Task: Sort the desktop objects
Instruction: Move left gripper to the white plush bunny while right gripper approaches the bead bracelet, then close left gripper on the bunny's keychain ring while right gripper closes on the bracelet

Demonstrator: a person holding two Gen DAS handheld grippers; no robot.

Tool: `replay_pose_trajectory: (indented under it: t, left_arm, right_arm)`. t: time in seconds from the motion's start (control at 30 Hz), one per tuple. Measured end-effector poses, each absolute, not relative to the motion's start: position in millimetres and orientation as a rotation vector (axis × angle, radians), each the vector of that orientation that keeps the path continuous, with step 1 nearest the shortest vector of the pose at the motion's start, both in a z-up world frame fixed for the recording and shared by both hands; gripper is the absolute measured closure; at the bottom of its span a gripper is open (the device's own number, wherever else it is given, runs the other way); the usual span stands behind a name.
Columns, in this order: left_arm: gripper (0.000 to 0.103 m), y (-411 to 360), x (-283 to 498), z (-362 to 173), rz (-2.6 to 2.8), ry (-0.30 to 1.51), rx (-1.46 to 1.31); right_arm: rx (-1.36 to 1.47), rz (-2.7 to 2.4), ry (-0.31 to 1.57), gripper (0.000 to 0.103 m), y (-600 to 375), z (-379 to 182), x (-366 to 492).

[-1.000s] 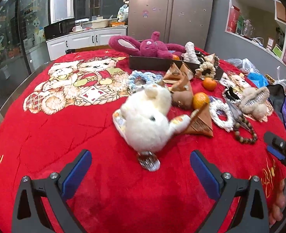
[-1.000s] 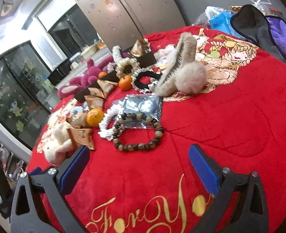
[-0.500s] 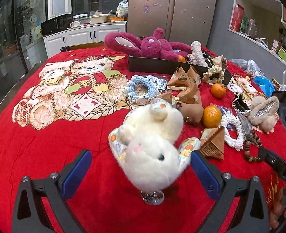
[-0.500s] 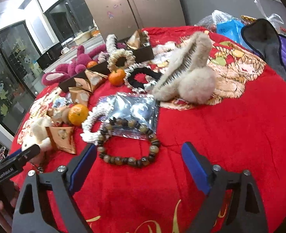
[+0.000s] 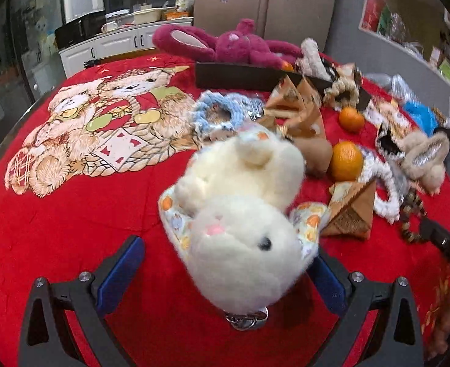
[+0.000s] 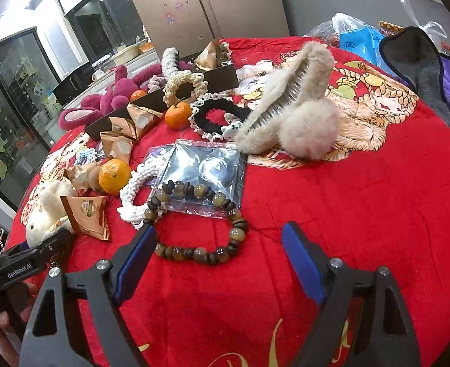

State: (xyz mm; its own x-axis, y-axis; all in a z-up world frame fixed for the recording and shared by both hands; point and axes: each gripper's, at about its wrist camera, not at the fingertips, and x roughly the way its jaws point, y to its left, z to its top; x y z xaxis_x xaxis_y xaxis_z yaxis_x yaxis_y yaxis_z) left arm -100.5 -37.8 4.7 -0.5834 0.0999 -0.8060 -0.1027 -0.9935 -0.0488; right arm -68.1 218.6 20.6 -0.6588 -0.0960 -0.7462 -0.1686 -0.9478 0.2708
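Observation:
A white plush rabbit [image 5: 243, 244] with a metal key ring lies on the red tablecloth [image 5: 72, 214]. My left gripper [image 5: 225, 250] is open around its head: the right pad is at the rabbit's patterned ear, and the left pad stands apart. In the right wrist view a brown bead bracelet [image 6: 194, 223] lies partly on a silver bag [image 6: 200, 168]. My right gripper [image 6: 218, 229] is open, its fingertips on either side of the bracelet's near half without pressing it. That view also has the rabbit [image 6: 44, 214] at the left edge.
Around them lie oranges [image 5: 345, 160], brown triangular packets [image 5: 350, 211], a white crochet scrunchie [image 6: 136, 189], a black scrunchie [image 6: 221, 116] and a fluffy beige hair claw [image 6: 301, 116]. A dark box [image 5: 240, 76] and a magenta plush [image 5: 234, 46] sit behind. Grey and purple cloth [image 6: 423, 70] lies right.
My left gripper has come forward and down, so the rabbit's head now lies between its fingers. The right gripper's jaws have narrowed a little and it has closed in on the bracelet.

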Motion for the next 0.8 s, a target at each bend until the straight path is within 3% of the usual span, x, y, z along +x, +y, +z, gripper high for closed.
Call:
replay_pose_trajectory:
  t: [0.47, 0.57, 0.7, 0.8]
  left_arm:
    - [0.0, -36.7, -103.5, 3.3, 2.679, 0.023, -1.393]
    - [0.0, -39.2, -102.1, 4.5, 2.671, -0.004, -1.374]
    - [0.0, -42.7, -101.4, 5.4, 2.681, -0.042, -1.361]
    - [0.001, -40.0, -100.3, 5.8, 2.686, -0.02, -1.362]
  right_arm:
    - [-1.279, 2.753, 0.438, 0.029, 213.2, 20.5, -68.4]
    - [-1.274, 2.76, 0.454, 0.037, 214.6, 20.7, -67.4]
    - [-1.263, 2.775, 0.527, 0.058, 221.3, 19.9, -64.8]
    - [-1.261, 2.783, 0.57, 0.066, 225.0, 19.3, -64.5]
